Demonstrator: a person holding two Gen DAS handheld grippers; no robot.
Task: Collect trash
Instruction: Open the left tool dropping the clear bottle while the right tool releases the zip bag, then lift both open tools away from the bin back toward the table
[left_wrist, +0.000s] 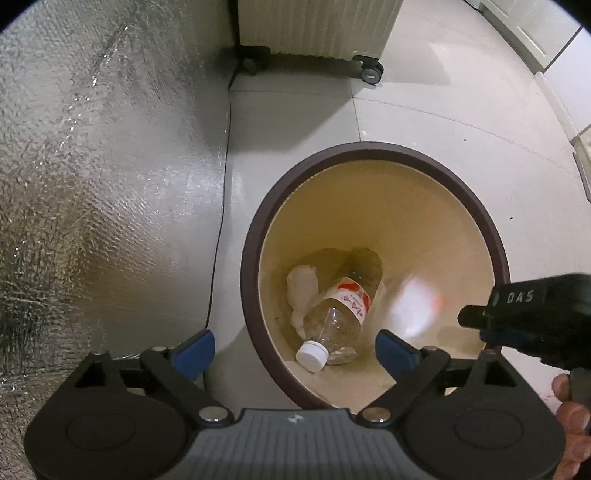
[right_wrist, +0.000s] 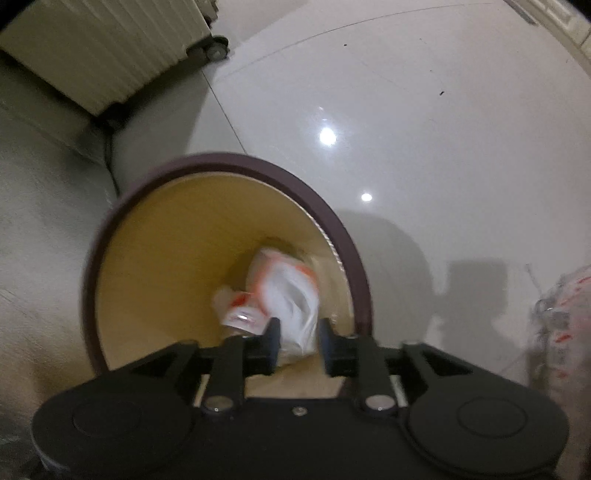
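Observation:
A round bin with a dark brown rim (left_wrist: 255, 236) and cream inside stands on the floor. In it lie a clear plastic bottle (left_wrist: 334, 321) with a white cap and red label, and a white crumpled tissue (left_wrist: 301, 288). My left gripper (left_wrist: 295, 349) is open and empty over the bin's near edge. My right gripper (right_wrist: 297, 343) is open over the bin (right_wrist: 343, 236). A white and orange wrapper (right_wrist: 291, 291) is blurred just beyond its fingertips, inside the bin; it also shows as a blur in the left wrist view (left_wrist: 413, 306), below the right gripper's body (left_wrist: 535, 317).
A silver foil mat (left_wrist: 92, 184) covers the floor on the left. A cream ribbed suitcase on wheels (left_wrist: 317, 29) stands behind the bin. A clear bag with red print (right_wrist: 561, 321) lies on the tiled floor at the right.

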